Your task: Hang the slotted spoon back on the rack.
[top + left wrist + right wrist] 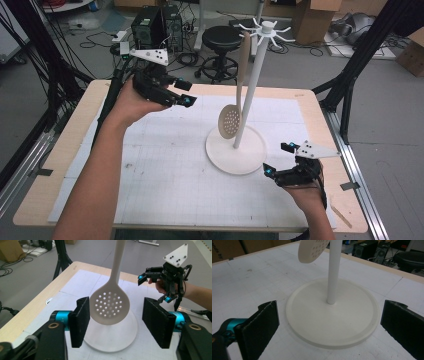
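Observation:
A cream slotted spoon [230, 121] hangs by its handle from the hooks at the top of a white rack pole [250, 95]. The pole stands on a round base [236, 150]. My left gripper [186, 93] is held above the table to the spoon's left, open and pointing at it. In the left gripper view the spoon's bowl [109, 305] shows ahead of my left gripper [117, 322], untouched. My right gripper [278, 158] is open, low by the base's right edge. In the right gripper view it [329, 327] faces the base [352, 322] and pole [333, 277], holding nothing.
White grid paper [165, 165] covers the wooden table [65, 150]. A black stool [222, 37], computer towers [150, 25] and cables lie on the floor beyond the far edge. Black frame legs [350, 75] stand at the table's right and left.

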Demonstrator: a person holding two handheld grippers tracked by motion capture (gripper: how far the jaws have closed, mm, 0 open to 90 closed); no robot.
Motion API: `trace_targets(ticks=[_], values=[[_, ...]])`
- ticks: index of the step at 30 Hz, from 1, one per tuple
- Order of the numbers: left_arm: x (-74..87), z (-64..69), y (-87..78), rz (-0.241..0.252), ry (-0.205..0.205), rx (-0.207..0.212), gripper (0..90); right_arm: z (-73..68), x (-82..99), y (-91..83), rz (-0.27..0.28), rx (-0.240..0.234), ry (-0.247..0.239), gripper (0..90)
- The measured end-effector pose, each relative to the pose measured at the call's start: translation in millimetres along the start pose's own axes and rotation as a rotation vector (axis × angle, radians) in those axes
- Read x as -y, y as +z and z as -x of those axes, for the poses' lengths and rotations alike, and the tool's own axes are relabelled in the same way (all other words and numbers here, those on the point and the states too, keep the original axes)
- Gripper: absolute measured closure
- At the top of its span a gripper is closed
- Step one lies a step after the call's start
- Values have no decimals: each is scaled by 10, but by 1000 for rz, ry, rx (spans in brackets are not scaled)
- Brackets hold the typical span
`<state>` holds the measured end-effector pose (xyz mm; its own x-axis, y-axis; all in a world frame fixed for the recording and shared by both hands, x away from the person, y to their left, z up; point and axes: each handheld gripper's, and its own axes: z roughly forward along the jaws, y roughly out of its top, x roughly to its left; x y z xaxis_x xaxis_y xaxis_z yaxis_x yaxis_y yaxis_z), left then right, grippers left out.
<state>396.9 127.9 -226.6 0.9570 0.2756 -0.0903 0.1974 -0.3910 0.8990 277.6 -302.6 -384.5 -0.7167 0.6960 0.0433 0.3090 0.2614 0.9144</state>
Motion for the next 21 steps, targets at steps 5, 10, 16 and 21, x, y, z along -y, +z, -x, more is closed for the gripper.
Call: trace_targets(ticks=[5,10,16,21], values=[[221,20,-110,44,-21,8,330,4,7,12,-3,-1,-2,5],[389,39,-195,53,-30,-21,287,3,19,25,-9,-1,-1,5],[624,83,-294,65,-40,-51,229,0,19,31,-13,1,-3,5],[838,132,-325,75,-38,-65,185,-3,21,41,-14,1,-6,5]])
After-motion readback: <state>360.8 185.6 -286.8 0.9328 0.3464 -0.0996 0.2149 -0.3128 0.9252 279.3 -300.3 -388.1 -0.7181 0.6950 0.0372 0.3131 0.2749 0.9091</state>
